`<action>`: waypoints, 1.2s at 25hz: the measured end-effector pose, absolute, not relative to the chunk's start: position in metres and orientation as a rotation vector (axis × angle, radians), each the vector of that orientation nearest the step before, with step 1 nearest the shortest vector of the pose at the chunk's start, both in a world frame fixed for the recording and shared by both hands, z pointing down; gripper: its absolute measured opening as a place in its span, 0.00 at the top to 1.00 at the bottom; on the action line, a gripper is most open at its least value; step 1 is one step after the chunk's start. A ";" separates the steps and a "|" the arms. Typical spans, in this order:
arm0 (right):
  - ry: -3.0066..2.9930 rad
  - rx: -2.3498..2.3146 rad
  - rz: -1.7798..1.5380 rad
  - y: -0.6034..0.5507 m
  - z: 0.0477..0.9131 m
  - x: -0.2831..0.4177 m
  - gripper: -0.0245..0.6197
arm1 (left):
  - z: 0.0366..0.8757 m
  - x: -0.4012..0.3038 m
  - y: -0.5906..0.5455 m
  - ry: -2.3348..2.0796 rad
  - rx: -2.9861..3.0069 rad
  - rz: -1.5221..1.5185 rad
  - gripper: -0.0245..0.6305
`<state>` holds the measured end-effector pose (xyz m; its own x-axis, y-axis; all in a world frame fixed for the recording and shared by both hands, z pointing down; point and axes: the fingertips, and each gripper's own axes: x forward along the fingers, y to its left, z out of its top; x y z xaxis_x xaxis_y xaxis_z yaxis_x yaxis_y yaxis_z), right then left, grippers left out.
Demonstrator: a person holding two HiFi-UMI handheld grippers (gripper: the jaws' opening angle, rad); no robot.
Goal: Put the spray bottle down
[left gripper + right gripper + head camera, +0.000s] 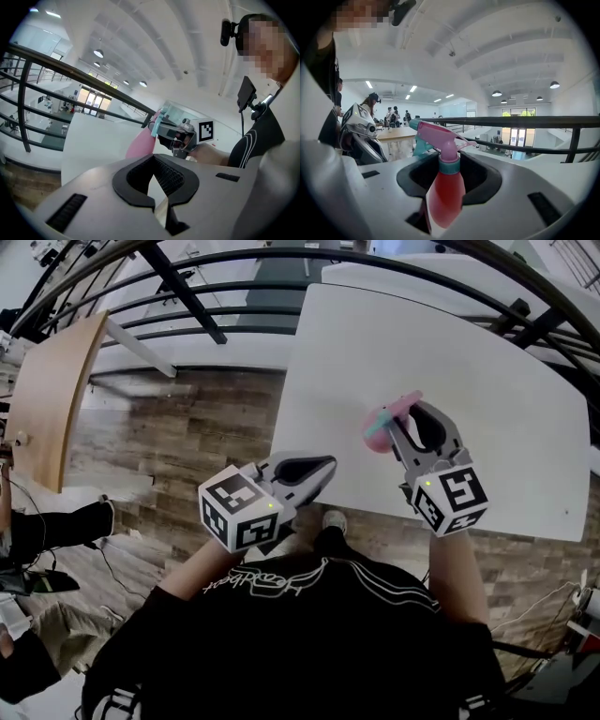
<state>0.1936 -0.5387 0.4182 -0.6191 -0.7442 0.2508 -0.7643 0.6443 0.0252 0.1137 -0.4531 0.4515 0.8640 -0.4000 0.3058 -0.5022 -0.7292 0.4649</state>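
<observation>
A pink spray bottle [382,428] with a teal collar and pink trigger head is held over the near part of the white table [450,343]. My right gripper [403,418] is shut on it. In the right gripper view the bottle [444,194] stands up between the jaws with its nozzle pointing left. Whether its base touches the table is hidden. My left gripper [328,464] hovers at the table's near left edge, jaws together and holding nothing. From the left gripper [153,158] view I see the bottle [140,143] and the right gripper [180,133] ahead.
A black railing [234,296] curves round the far side of the table. A wooden tabletop [47,399] stands at the left above wood flooring [187,427]. The person's shoe [334,519] shows under the table's near edge. Several people stand far off [375,101].
</observation>
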 end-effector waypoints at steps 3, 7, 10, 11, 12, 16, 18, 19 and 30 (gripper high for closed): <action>-2.636 1.231 0.099 -0.550 0.429 0.192 0.74 | 0.463 0.113 -0.458 -0.660 2.469 0.249 0.95; -2.642 1.257 0.079 -0.564 0.448 0.195 0.74 | 0.476 0.115 -0.468 -0.665 2.449 0.245 0.95; -2.653 1.292 0.080 -0.570 0.460 0.199 0.74 | 0.483 0.117 -0.473 -0.668 2.446 0.255 0.95; -2.656 1.301 0.086 -0.571 0.463 0.200 0.74 | 0.485 0.117 -0.474 -0.669 2.443 0.257 0.95; -2.657 1.309 0.091 -0.572 0.467 0.200 0.74 | 0.486 0.117 -0.475 -0.669 2.439 0.260 0.95; -2.659 1.328 0.096 -0.575 0.474 0.203 0.74 | 0.491 0.122 -0.476 -0.658 2.427 0.273 0.95; -2.661 1.330 0.087 -0.574 0.476 0.205 0.74 | 0.492 0.124 -0.475 -0.648 2.424 0.275 0.95; -2.661 1.329 0.078 -0.573 0.477 0.205 0.74 | 0.492 0.125 -0.475 -0.641 2.425 0.272 0.95; -2.626 1.321 0.007 -0.567 0.479 0.202 0.74 | 0.492 0.122 -0.471 -0.617 2.433 0.259 0.95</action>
<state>0.2016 -0.5673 0.4790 -0.5797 -0.7943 0.1817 -0.7952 0.6001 0.0863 0.1221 -0.4706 0.4918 0.8724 -0.3683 0.3214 -0.4873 -0.7066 0.5130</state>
